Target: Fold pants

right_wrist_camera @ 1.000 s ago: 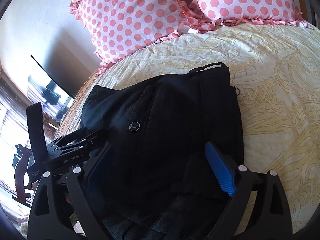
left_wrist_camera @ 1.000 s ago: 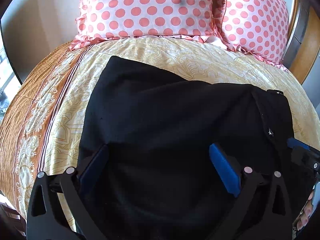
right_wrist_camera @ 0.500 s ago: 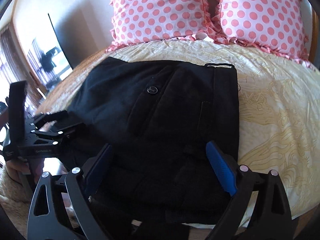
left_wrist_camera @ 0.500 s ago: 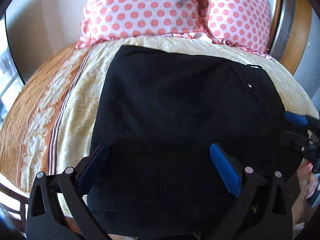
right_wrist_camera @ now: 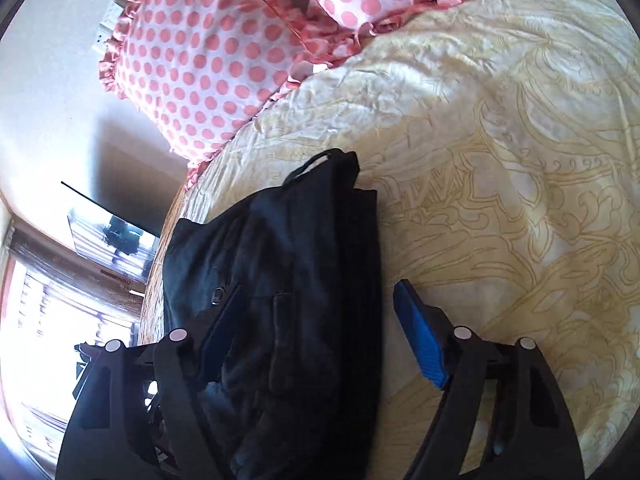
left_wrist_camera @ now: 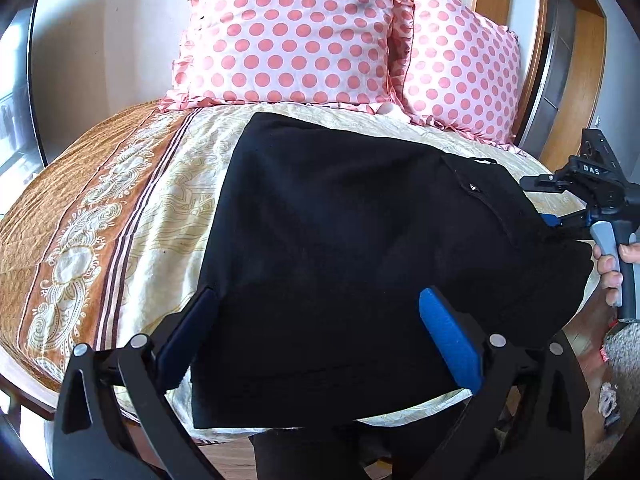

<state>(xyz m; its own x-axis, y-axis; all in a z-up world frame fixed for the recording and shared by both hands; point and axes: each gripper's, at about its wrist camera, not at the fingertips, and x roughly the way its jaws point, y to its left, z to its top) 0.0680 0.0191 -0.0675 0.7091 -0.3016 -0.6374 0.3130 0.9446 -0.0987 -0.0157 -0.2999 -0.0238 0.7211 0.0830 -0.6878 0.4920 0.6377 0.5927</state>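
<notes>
Your black pants (left_wrist_camera: pixel 344 240) lie on the bed (left_wrist_camera: pixel 132 208), already folded into a compact, roughly rectangular packet, so I judge most of the task is done. What is left, as far as I can see: maybe one more fold, or only to smooth and square the edges. The near edge of the packet hangs a little over the front edge of the bed.

Relative to the pants: the two pink polka-dot pillows (left_wrist_camera: pixel 288 36) are beyond the far edge, w/ a strip of bare yellow bedcover between. The waistband side, w/ a belt loop (right_wrist_camera: pixel 316 162) and a button (right_wrist_camera: pixel 219 293), is on the right side of the packet in the left wrist view. So the long axis runs approx. across the bed, parallel to the pillows, and the waist points to your right.

Left tongs (left_wrist_camera: pixel 320 336) stand wide above the near part of the pants; the pads do not press the cloth, nothing is held.

Right tongs (right_wrist_camera: pixel 310 328) are over the waistband edge and their jaws are closing now. The cloth is between the pads, but the right pad is apart from the fabric, over the bedcover, so no grip yet.
</notes>
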